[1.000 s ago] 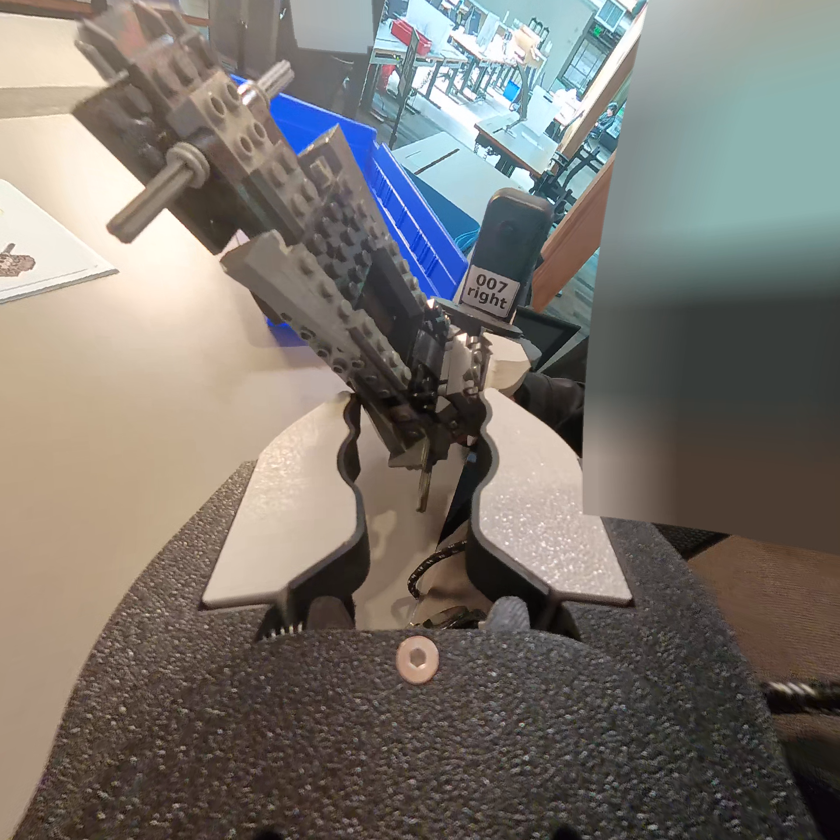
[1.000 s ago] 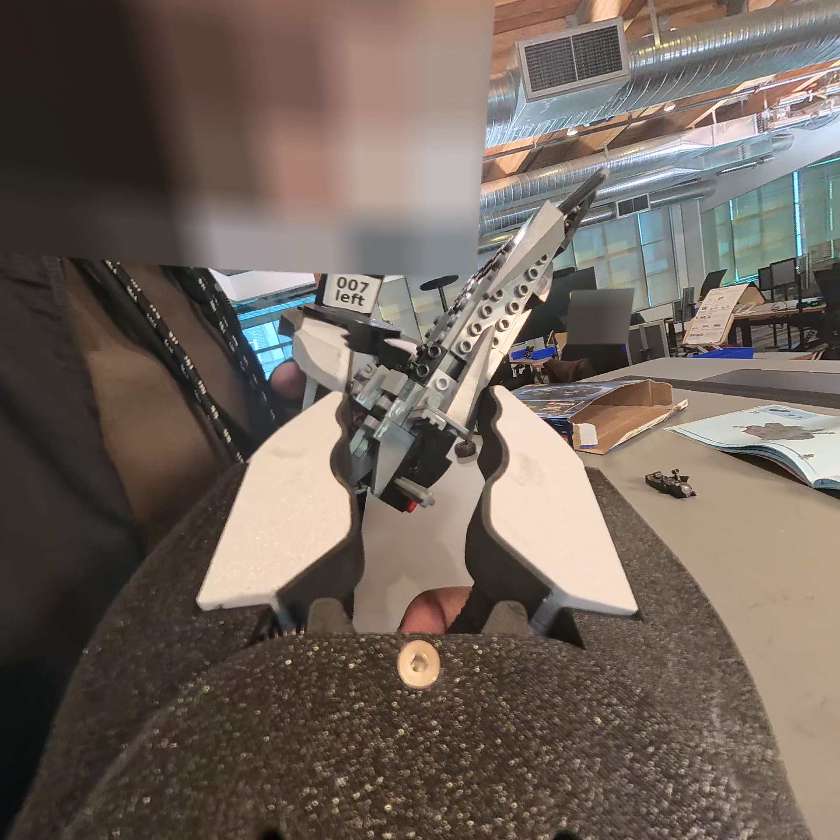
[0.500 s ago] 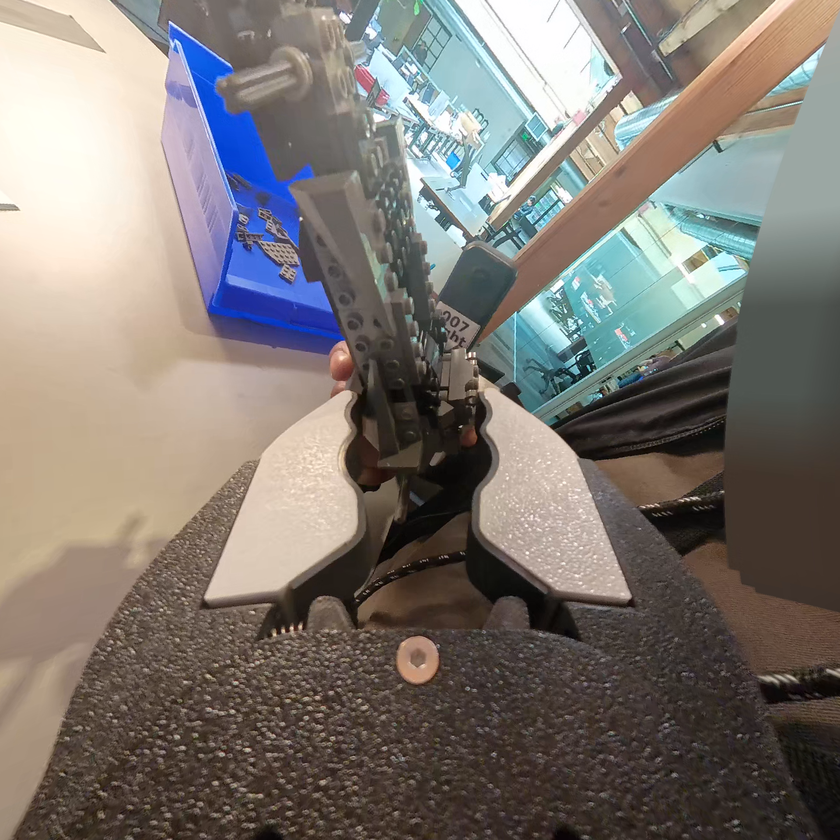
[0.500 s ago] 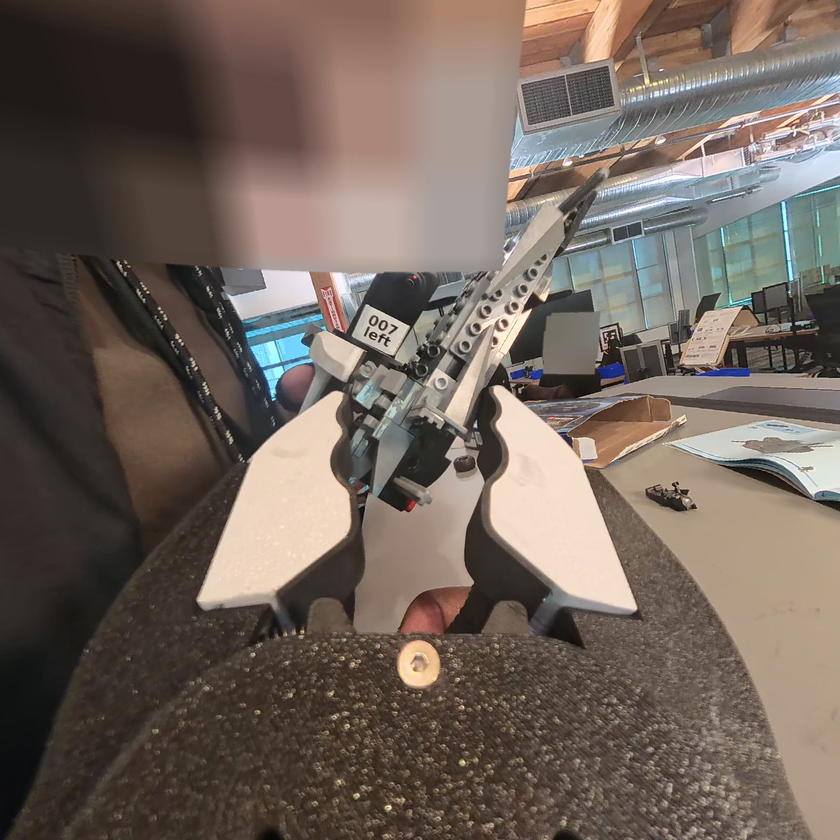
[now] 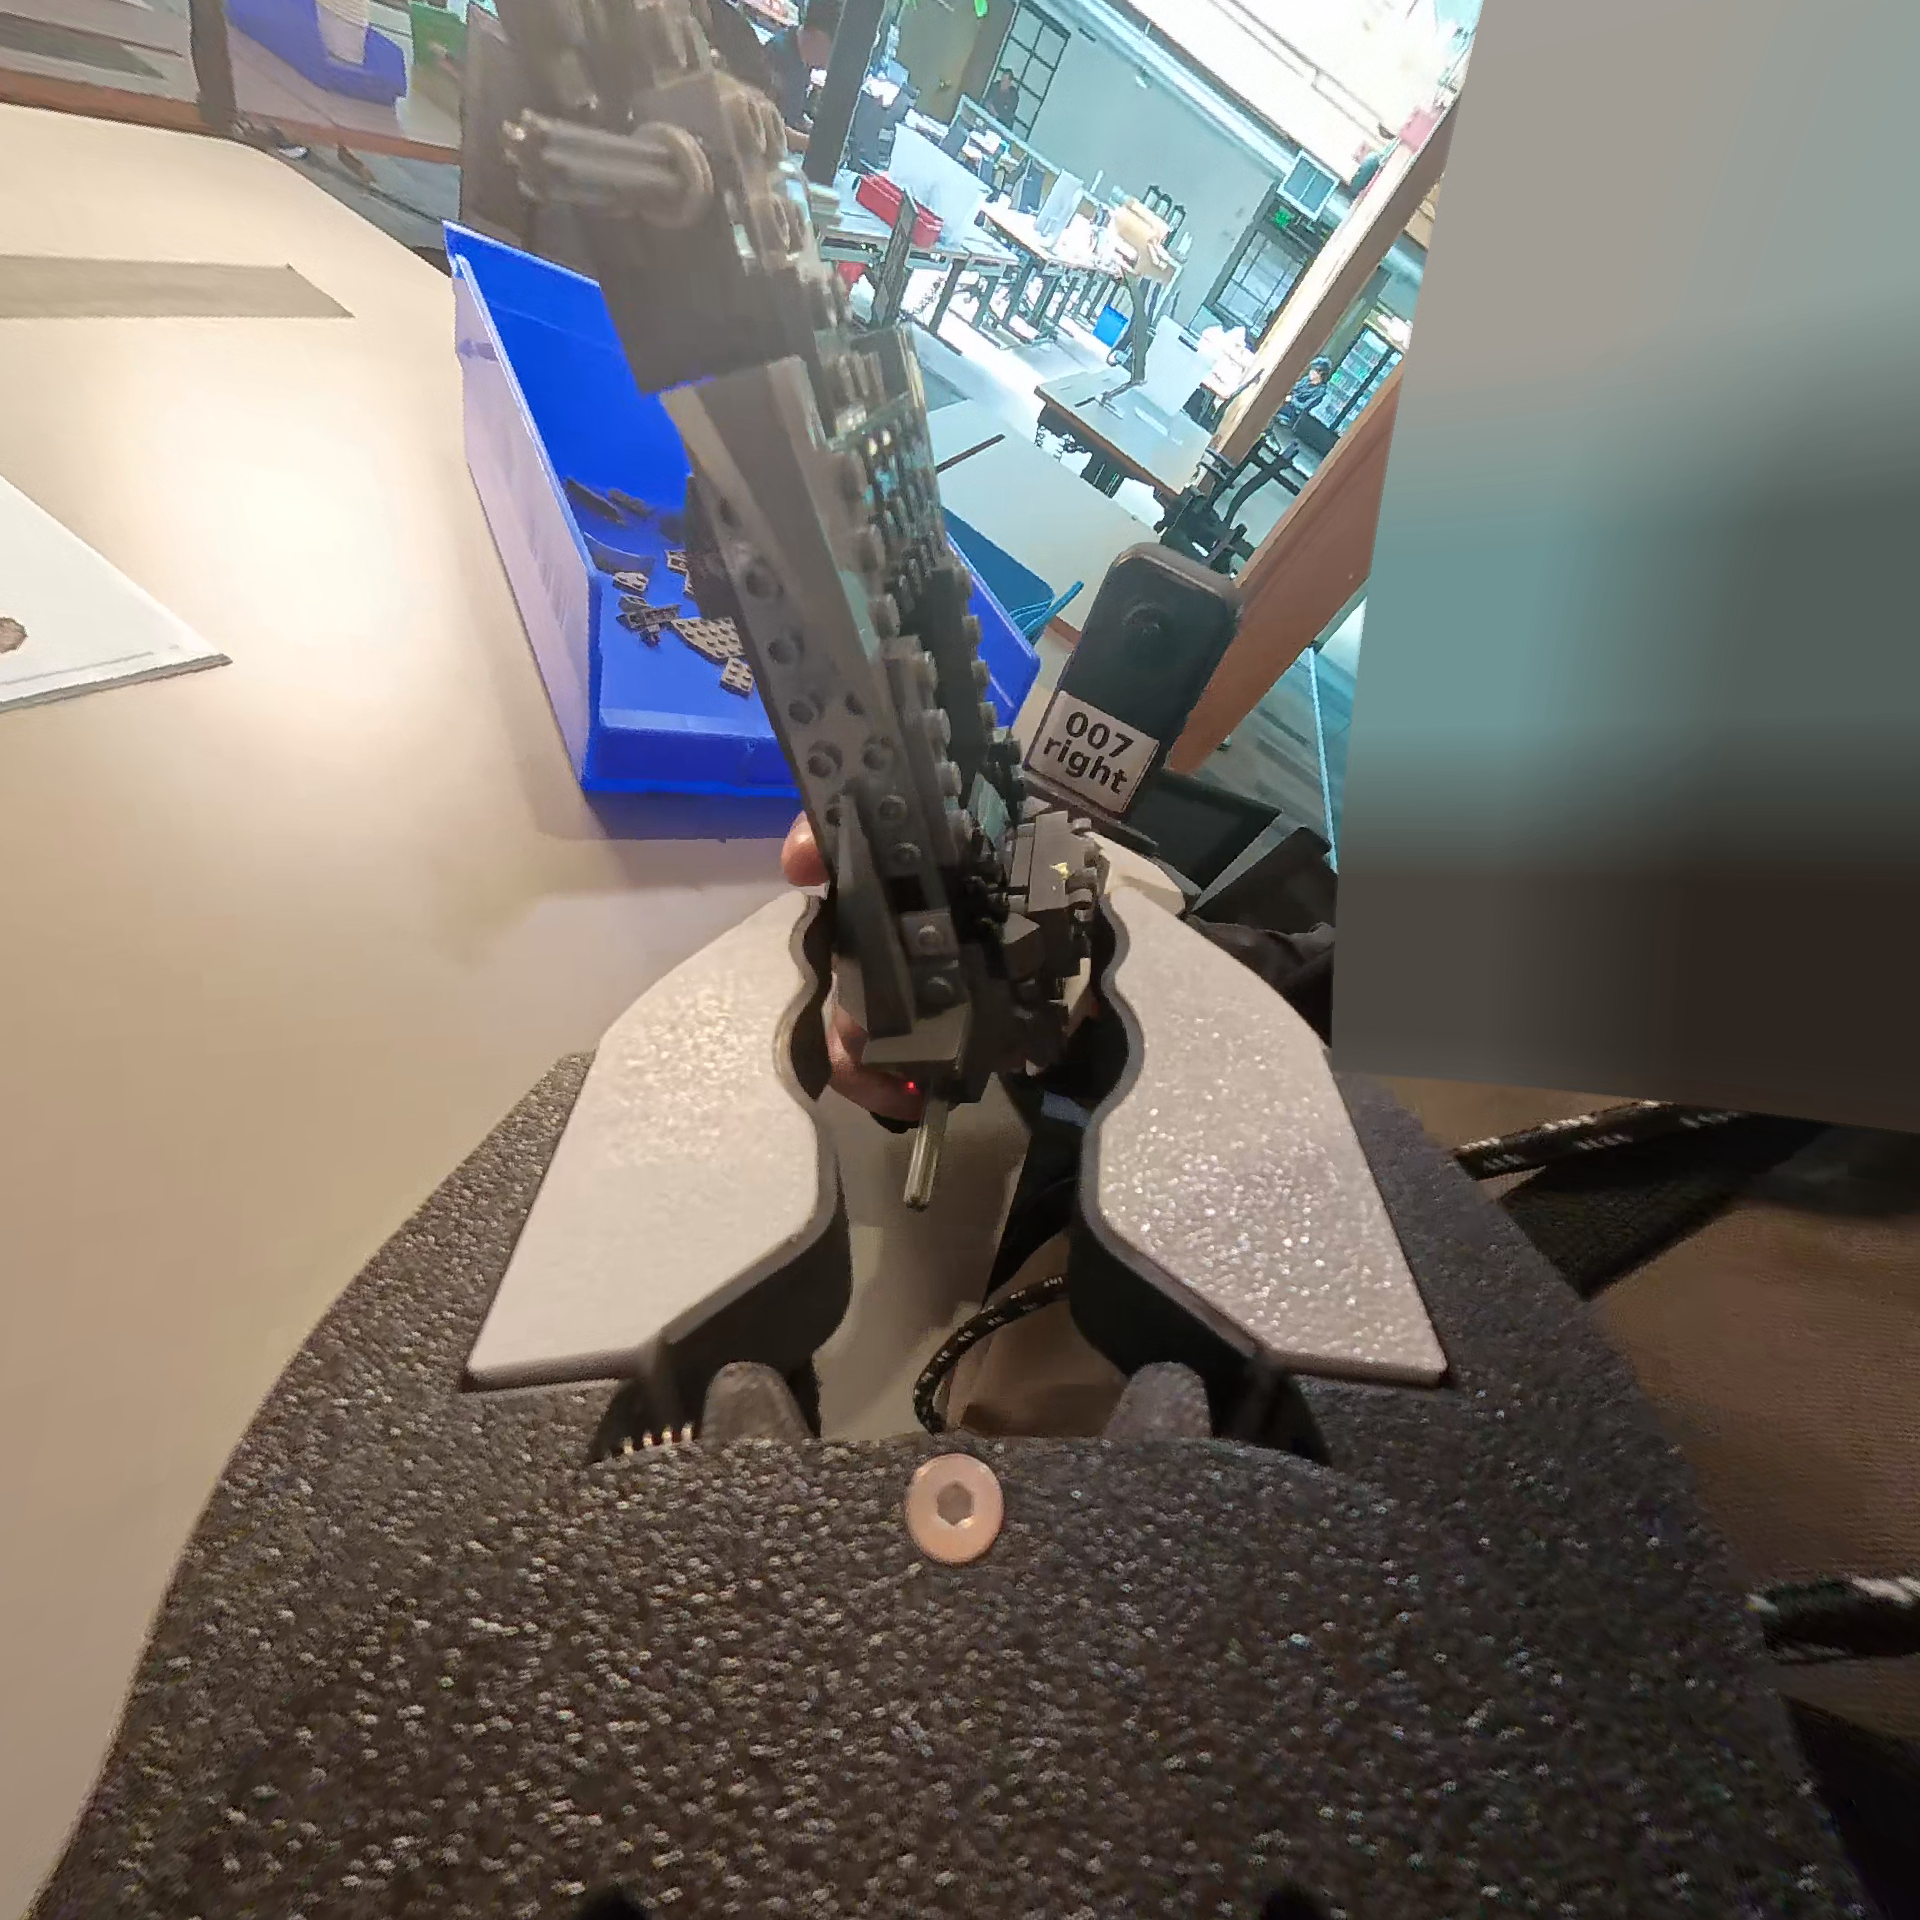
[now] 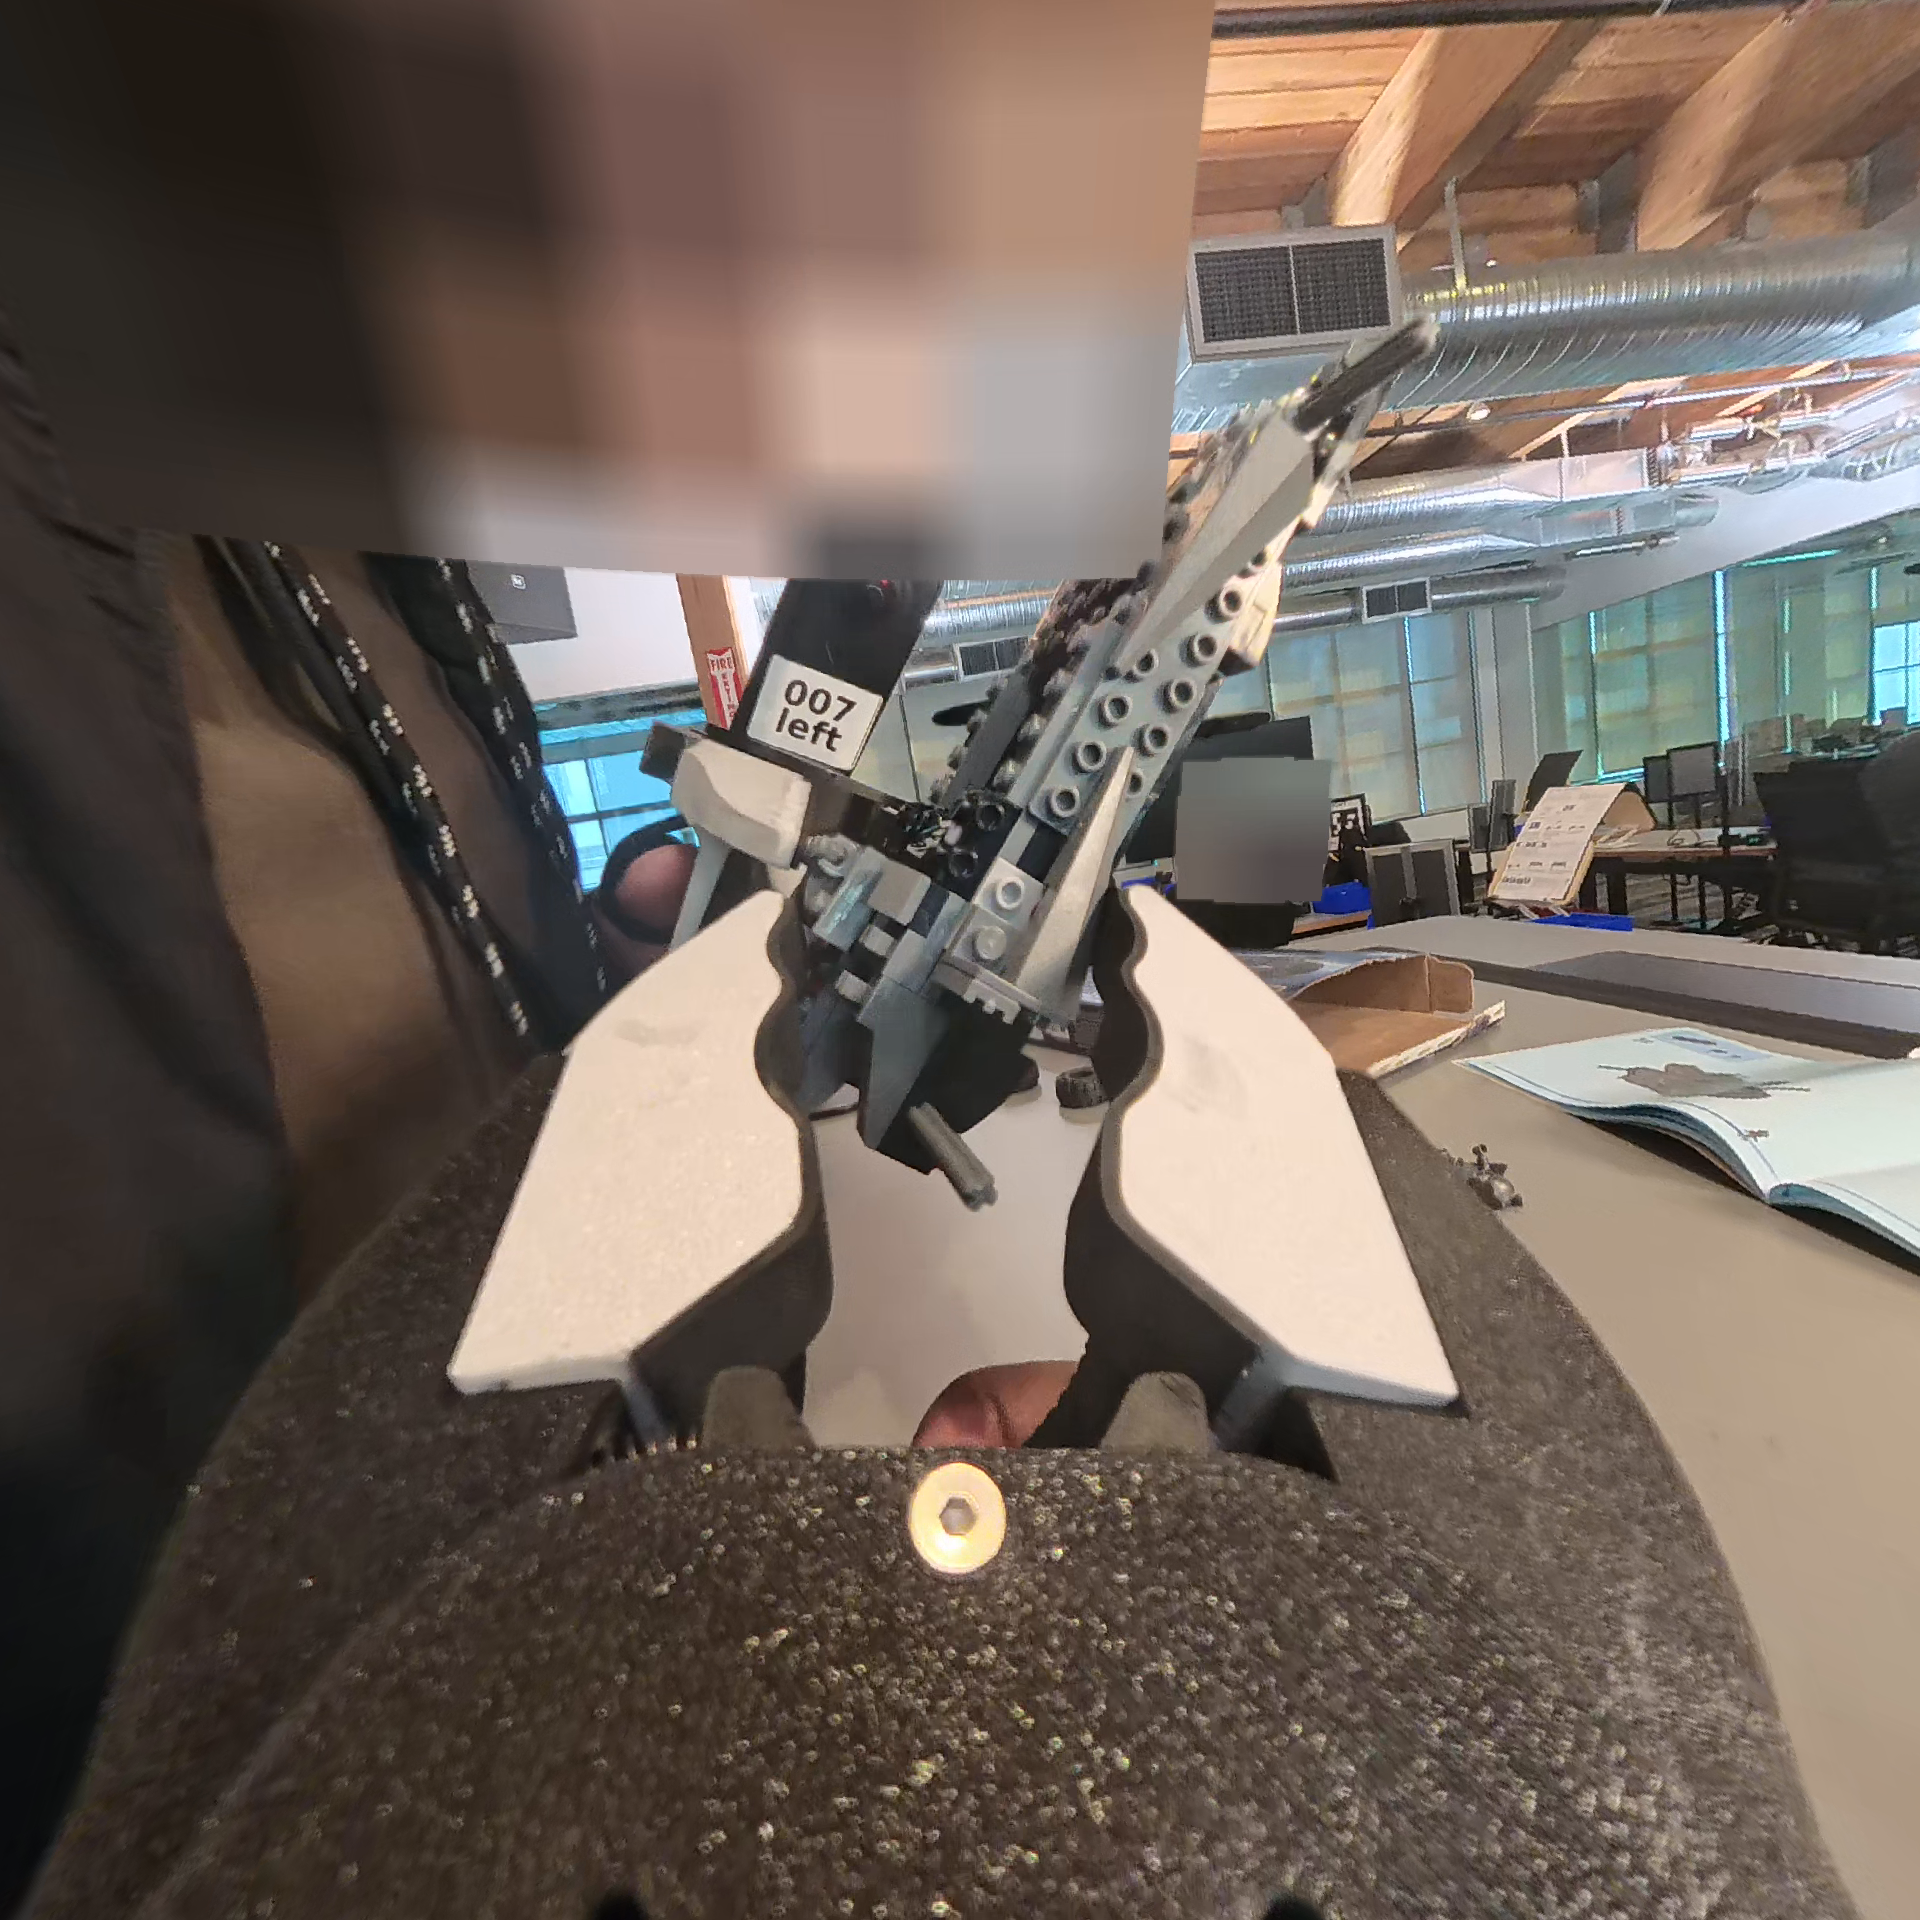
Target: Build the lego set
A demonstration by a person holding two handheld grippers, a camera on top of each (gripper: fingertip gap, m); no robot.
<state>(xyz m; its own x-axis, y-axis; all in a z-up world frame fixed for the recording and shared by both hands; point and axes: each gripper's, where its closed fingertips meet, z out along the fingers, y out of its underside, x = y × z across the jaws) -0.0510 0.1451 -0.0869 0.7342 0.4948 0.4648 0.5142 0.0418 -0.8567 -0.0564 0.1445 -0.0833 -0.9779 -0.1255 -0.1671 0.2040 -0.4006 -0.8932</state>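
Note:
A long grey and black brick model (image 5: 831, 623) with studded plates and axle pins is held up in the air above the table (image 5: 260, 935). My left gripper (image 5: 956, 935) is shut on the model's lower end, a pad against each side. In the right wrist view my right gripper (image 6: 951, 935) is shut on the same end of the model (image 6: 1122, 727) from the opposite side. The model's long part rises up and away to the right there. The left gripper's white finger (image 6: 738, 810) shows just behind the model. A thin axle (image 6: 951, 1153) sticks out below.
A blue bin (image 5: 540, 436) with several loose grey pieces stands on the table beyond the model. An open booklet (image 6: 1714, 1112), an opened cardboard box (image 6: 1392, 1008), a small black tyre (image 6: 1081, 1089) and a small dark piece (image 6: 1491, 1174) lie on the table. A person's dark clothing is close by. My left and right fingertips are right by each other.
The model has been swung from leaning far left to nearly upright in the left wrist view, and turned slightly in the right wrist view. Both grippers kept their hold.

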